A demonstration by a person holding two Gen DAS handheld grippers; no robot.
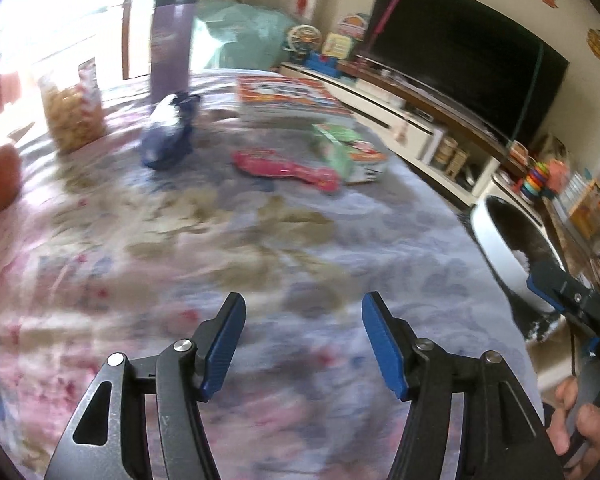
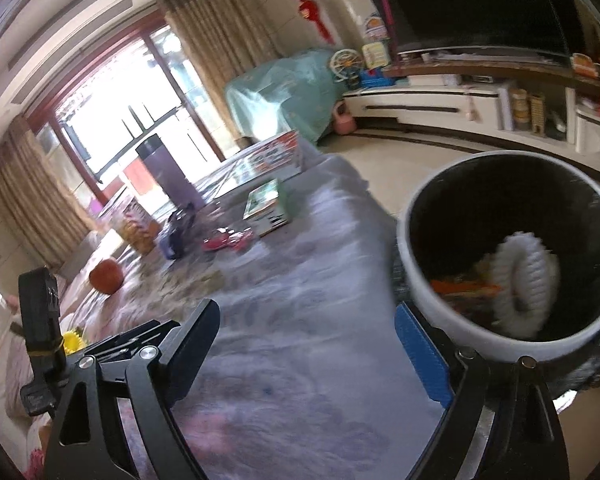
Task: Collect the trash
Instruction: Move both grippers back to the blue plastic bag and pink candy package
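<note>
Floral tablecloth spreads ahead; left gripper wide, empty, faces the crumpled blue wrapper toward the far-left edge; right gripper wide, empty, beside the white bin off the right edge.

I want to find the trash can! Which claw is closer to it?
Right. The right claw is open right beside the white trash can, one finger almost at its rim. The left claw is open over the tablecloth, with the can off to its right.
</note>
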